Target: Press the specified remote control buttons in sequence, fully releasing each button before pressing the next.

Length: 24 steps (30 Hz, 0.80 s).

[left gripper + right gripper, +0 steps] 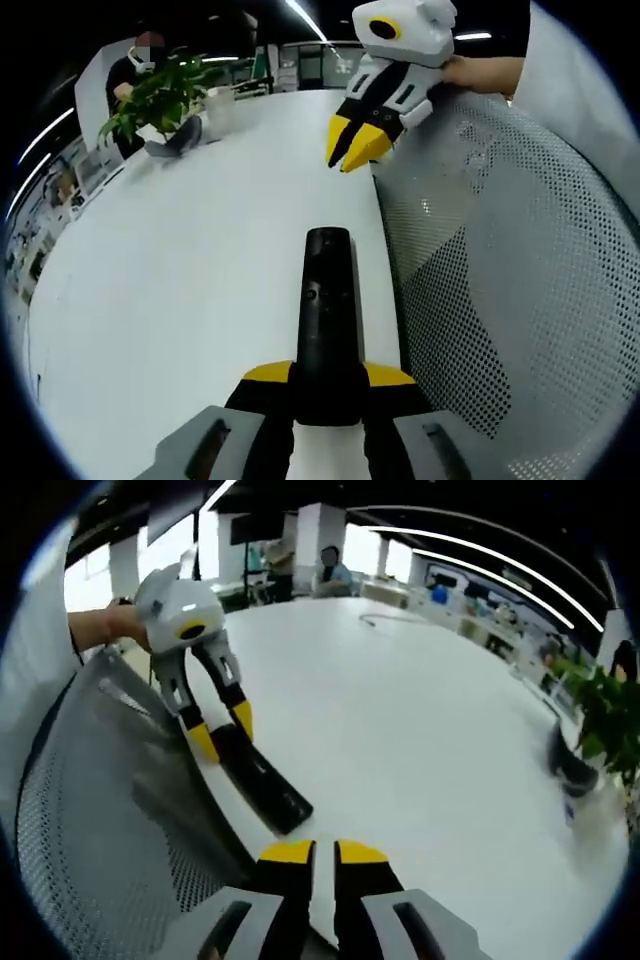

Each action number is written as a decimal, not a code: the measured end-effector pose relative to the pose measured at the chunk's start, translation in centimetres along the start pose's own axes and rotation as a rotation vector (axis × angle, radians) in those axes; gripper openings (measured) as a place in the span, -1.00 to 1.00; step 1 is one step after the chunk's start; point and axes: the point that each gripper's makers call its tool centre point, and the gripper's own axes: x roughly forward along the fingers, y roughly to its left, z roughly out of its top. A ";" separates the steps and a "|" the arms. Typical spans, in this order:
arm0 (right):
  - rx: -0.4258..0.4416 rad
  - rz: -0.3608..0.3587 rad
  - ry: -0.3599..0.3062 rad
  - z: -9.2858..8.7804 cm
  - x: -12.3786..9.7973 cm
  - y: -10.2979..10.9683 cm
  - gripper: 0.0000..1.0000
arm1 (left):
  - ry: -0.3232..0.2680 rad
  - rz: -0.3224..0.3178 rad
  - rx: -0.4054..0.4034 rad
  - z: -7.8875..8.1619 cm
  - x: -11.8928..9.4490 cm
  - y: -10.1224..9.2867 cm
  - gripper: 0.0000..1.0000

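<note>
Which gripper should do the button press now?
Probably right. The left gripper is shut on the remote, holding it over the white table. The right gripper is free, jaws closed, tips aimed toward the remote's button face.

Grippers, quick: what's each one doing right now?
Left gripper: shut on the remote, holding it by one end.
Right gripper: shut, holding nothing, above the white table.

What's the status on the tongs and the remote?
Left tongs shut on remote. Right tongs shut, empty, clear of it. Nothing in the way on table.
</note>
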 end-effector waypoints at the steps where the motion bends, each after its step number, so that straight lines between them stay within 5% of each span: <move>1: -0.013 0.012 0.009 0.0 0.1 0.2 -0.94 | -0.004 0.001 0.000 0.0 0.0 0.0 -0.52; 6: -0.137 0.096 0.077 1.0 0.9 1.1 -1.00 | -0.131 0.020 0.003 0.2 -0.1 -0.1 -0.53; 24: -0.285 0.202 0.219 0.4 4.5 1.4 -1.00 | -0.127 -0.008 0.007 0.3 0.1 -0.1 -0.52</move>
